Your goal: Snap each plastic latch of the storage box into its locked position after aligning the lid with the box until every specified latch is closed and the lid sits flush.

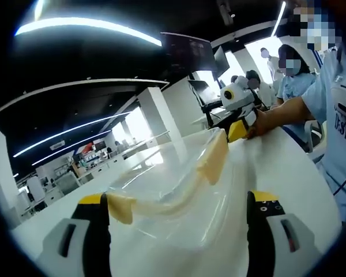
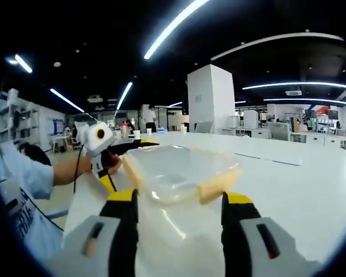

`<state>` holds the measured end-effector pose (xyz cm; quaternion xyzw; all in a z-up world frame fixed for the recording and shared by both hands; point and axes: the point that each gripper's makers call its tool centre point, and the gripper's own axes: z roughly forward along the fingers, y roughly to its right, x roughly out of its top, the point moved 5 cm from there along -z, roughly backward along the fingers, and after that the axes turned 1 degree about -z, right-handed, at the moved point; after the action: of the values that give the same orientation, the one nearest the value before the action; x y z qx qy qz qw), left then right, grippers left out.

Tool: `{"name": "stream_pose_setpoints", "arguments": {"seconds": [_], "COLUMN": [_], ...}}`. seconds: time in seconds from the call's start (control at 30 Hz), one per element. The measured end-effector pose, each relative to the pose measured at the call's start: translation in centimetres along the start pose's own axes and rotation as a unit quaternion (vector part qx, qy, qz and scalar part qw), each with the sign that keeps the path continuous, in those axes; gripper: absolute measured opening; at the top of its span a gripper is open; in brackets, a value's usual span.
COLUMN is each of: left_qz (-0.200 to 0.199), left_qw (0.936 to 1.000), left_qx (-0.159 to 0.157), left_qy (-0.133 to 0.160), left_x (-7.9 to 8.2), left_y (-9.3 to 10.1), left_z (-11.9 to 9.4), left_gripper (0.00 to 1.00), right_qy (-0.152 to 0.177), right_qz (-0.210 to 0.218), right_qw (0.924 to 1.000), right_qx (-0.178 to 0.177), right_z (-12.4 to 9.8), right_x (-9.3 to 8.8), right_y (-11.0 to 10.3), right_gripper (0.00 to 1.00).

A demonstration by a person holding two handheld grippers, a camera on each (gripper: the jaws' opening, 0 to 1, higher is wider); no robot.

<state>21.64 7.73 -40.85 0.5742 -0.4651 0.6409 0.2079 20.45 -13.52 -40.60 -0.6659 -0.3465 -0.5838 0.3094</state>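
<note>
Left gripper view: the left gripper (image 1: 179, 222), jaws spread apart, frames the near end of a clear plastic storage box with pale yellow latches (image 1: 184, 179) on the white table (image 1: 288, 167). The right gripper (image 1: 237, 128) sits at its far end.

Right gripper view: the right gripper's (image 2: 179, 216) jaws stand apart around the box's (image 2: 181, 170) near end; the left gripper (image 2: 106, 151) touches its far-left corner.
</note>
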Motion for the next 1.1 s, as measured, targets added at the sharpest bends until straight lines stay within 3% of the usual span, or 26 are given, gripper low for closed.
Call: {"name": "stream_pose_setpoints", "arguments": {"seconds": [0.27, 0.5, 0.6, 0.8, 1.1], "left_qz": [-0.008, -0.017, -0.041, -0.05, -0.058], "left_qw": [0.9994, 0.9971, 0.995, 0.9957, 0.9969], "left_qx": [-0.022, -0.044, -0.06, -0.07, -0.054], "left_qy": [-0.027, -0.06, -0.069, -0.035, -0.002], "left_x": [0.5, 1.0, 1.5, 1.8, 1.7], "left_y": [-0.4, -1.5, -1.9, -1.7, -1.6], "left_z": [-0.2, -0.5, -0.6, 0.1, -0.1], "left_gripper": [0.99, 0.89, 0.87, 0.87, 0.84], "right_qy": [-0.001, -0.001, -0.001, -0.002, -0.001], "right_qz": [0.0, 0.001, 0.001, 0.0, -0.003], "right_qw": [1.0, 1.0, 1.0, 1.0, 1.0], "right_qx": [0.0, 0.0, 0.0, -0.001, -0.002], "right_z": [-0.1, -0.1, -0.1, -0.1, -0.1], "right_x": [0.0, 0.0, 0.0, 0.0, 0.0], "right_y": [0.1, 0.1, 0.1, 0.2, 0.0], "right_gripper": [0.56, 0.57, 0.57, 0.57, 0.56]}}
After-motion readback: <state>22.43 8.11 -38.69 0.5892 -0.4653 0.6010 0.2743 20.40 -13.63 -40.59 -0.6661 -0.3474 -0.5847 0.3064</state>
